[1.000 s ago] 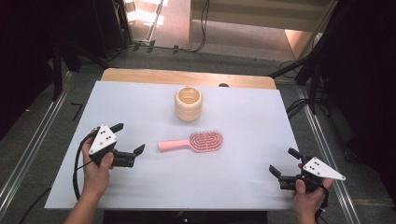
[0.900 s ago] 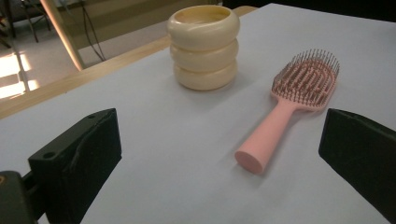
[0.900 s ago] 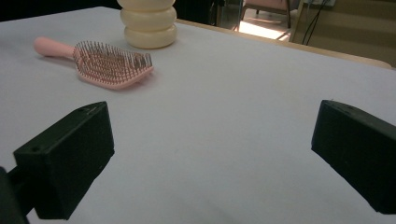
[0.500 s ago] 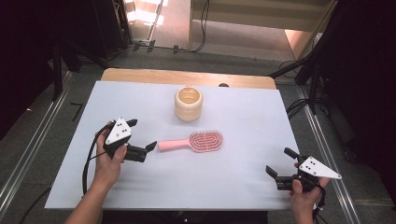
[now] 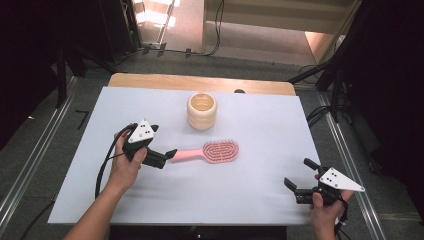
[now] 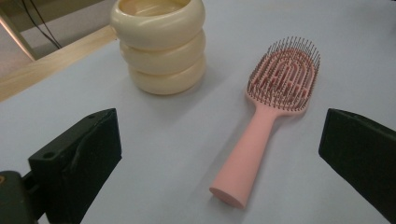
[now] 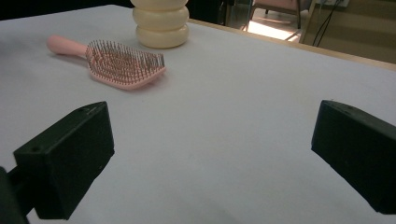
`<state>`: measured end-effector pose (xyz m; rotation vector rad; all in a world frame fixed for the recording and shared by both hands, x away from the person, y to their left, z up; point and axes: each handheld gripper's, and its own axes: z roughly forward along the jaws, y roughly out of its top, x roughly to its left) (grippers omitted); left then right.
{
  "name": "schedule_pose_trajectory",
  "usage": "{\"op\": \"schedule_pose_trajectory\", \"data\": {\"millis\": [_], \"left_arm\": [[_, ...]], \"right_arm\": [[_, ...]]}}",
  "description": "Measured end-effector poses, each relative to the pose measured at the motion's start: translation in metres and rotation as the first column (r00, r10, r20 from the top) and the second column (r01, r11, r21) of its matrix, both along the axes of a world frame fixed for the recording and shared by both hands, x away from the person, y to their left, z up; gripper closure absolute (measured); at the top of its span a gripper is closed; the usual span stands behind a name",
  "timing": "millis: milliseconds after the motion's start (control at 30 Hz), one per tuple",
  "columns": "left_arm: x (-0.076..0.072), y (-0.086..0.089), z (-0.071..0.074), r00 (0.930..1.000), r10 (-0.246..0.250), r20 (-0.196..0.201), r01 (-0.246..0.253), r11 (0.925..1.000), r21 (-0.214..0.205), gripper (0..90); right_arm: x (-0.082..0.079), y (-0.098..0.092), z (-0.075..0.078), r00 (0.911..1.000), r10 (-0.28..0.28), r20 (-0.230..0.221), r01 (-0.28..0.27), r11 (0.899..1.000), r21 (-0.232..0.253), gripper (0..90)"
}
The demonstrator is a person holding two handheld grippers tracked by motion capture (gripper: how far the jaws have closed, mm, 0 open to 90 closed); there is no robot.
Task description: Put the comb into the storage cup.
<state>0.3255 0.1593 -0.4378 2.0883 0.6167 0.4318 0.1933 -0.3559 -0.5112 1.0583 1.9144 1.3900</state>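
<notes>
A: How did the left gripper stand?

B: Its 2 black jaws were spread wide, with the handle end of the pink plastic hairbrush lying flat between them, just ahead and untouched.

A: And past the brush?

B: The cream ribbed ceramic cup stood upright, beyond and near the bristle head.

A: The right gripper?

B: Spread too, holding nothing, the brush well apart from it on the white table.
</notes>
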Motion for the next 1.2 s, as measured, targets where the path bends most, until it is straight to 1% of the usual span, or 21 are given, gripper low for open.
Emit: {"op": "schedule_pose_trajectory", "data": {"millis": [67,167,200,233,333,367,400,467,533,567,667,733,767,833,867,967,1033,1100,1133,1167,1200], "left_arm": [[0.003,-0.003,0.000,1.0000,-0.003,-0.005,0.003,1.0000,0.009,0.0],[0.009,-0.009,-0.001,0.9991,-0.030,-0.029,0.030,0.9991,0.031,0.0],[0.009,-0.009,-0.001,0.9991,-0.030,-0.029,0.030,0.9991,0.031,0.0],[0.012,-0.014,-0.001,0.9979,-0.044,-0.047,0.046,0.9977,0.050,0.0],[0.014,-0.020,-0.001,0.9963,-0.066,-0.056,0.071,0.9936,0.088,0.0],[0.014,-0.020,-0.001,0.9963,-0.066,-0.056,0.071,0.9936,0.088,0.0],[0.017,-0.024,-0.001,0.9931,-0.088,-0.078,0.095,0.9909,0.096,0.0],[0.019,-0.026,0.000,0.9913,-0.097,-0.089,0.106,0.9890,0.103,0.0],[0.022,-0.032,0.000,0.9876,-0.113,-0.109,0.128,0.9816,0.142,0.0],[0.022,-0.032,0.000,0.9876,-0.113,-0.109,0.128,0.9816,0.142,0.0],[0.026,-0.039,-0.003,0.9823,-0.135,-0.130,0.156,0.9727,0.172,0.0],[0.027,-0.042,-0.004,0.9796,-0.142,-0.142,0.167,0.9694,0.180,0.0],[0.027,-0.042,-0.004,0.9796,-0.142,-0.142,0.167,0.9694,0.180,0.0],[0.030,-0.046,-0.006,0.9746,-0.148,-0.168,0.180,0.9636,0.197,0.0],[0.031,-0.048,-0.007,0.9737,-0.147,-0.174,0.181,0.9630,0.200,0.0],[0.034,-0.052,-0.009,0.9676,-0.159,-0.196,0.202,0.9532,0.225,0.0],[0.035,-0.054,-0.010,0.9670,-0.156,-0.202,0.201,0.9519,0.231,0.0],[0.037,-0.056,-0.012,0.9633,-0.160,-0.215,0.211,0.9480,0.238,0.0],[0.038,-0.059,-0.014,0.9617,-0.162,-0.221,0.218,0.9421,0.255,0.0],[0.039,-0.061,-0.014,0.9576,-0.169,-0.233,0.229,0.9383,0.259,0.0],[0.039,-0.061,-0.014,0.9576,-0.169,-0.233,0.229,0.9383,0.259,0.0]], "right_arm": [[0.000,0.000,0.000,1.0000,0.000,0.000,0.000,1.000,-0.001,0.0],[0.000,0.000,0.000,1.0000,0.002,-0.001,-0.002,1.000,-0.003,0.0],[0.000,0.000,0.000,1.0000,0.002,-0.001,-0.002,1.000,-0.002,0.0],[0.000,0.000,0.000,1.0000,0.003,-0.002,-0.003,1.000,-0.003,0.0],[0.000,0.000,0.000,1.0000,0.003,-0.002,-0.003,1.000,-0.002,0.0],[0.000,0.000,0.000,1.0000,0.005,-0.003,-0.005,1.000,-0.002,0.0],[0.000,0.000,0.000,1.0000,0.006,-0.006,-0.006,1.000,-0.003,0.0],[0.001,0.000,0.000,1.0000,0.005,-0.009,-0.005,1.000,0.000,0.0],[0.001,0.000,0.000,0.9999,0.005,-0.009,-0.005,1.000,0.002,0.0],[0.001,0.000,0.000,0.9999,0.005,-0.009,-0.005,1.000,0.003,0.0],[0.001,0.000,0.000,0.9999,0.007,-0.009,-0.007,1.000,-0.001,0.0],[0.001,0.000,-0.001,0.9999,0.005,-0.011,-0.005,1.000,-0.004,0.0],[0.001,0.000,0.000,0.9999,0.007,-0.010,-0.007,1.000,-0.005,0.0],[0.001,0.001,-0.001,0.9999,0.007,-0.011,-0.007,1.000,-0.005,0.0],[0.001,0.001,-0.001,0.9999,0.007,-0.012,-0.007,1.000,-0.005,0.0],[0.001,0.000,-0.001,0.9999,0.007,-0.012,-0.007,1.000,-0.004,0.0],[0.000,0.000,-0.001,0.9999,0.004,-0.013,-0.004,1.000,-0.003,0.0],[0.000,0.000,-0.001,0.9999,0.004,-0.014,-0.004,1.000,-0.005,0.0],[0.000,0.000,-0.001,0.9999,0.005,-0.013,-0.005,1.000,-0.008,0.0],[0.000,0.001,-0.001,0.9999,0.005,-0.014,-0.005,1.000,-0.008,0.0],[0.000,0.001,-0.001,0.9999,0.005,-0.014,-0.005,1.000,-0.008,0.0]]}}
